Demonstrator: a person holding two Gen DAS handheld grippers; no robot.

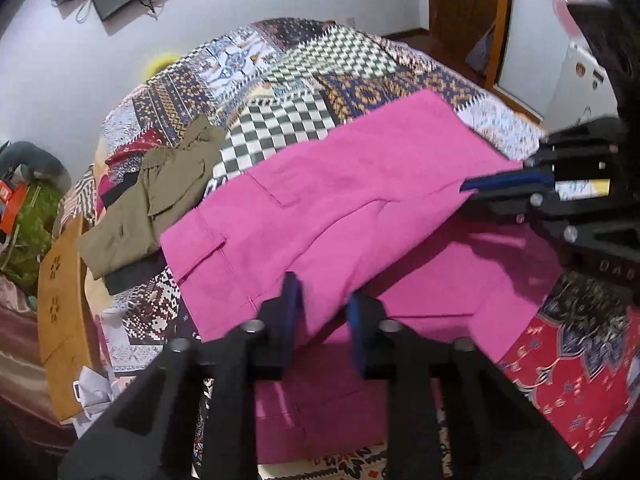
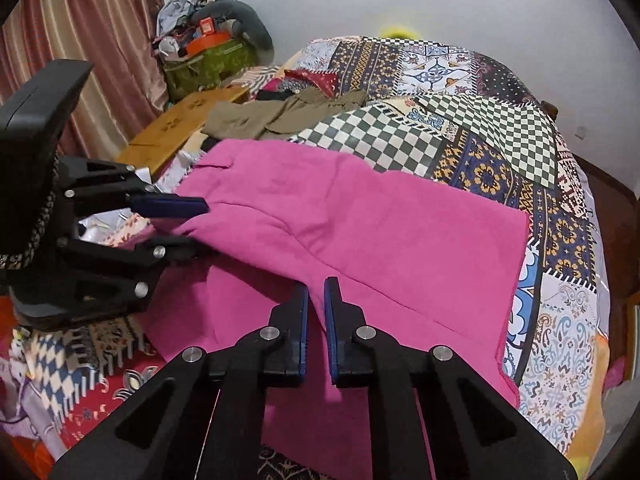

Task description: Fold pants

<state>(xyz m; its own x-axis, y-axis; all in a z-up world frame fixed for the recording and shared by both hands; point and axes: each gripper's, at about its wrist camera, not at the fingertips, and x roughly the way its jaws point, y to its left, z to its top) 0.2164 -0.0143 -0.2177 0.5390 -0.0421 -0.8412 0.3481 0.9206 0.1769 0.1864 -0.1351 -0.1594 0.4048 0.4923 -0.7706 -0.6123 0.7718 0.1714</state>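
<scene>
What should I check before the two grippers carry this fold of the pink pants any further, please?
1. Left gripper pinching the pink pants: ok, cloth sits between its jaws, though they stand fairly apart.
2. Right gripper pinching the same edge: ok, jaws nearly closed on cloth.
3. Both grips on one lifted layer, lower layer flat on the patchwork bedspread: ok.
4. Olive garment out of the fold path: cannot tell, it lies right beside the waistband.
5. Far hem flat: ok.
</scene>
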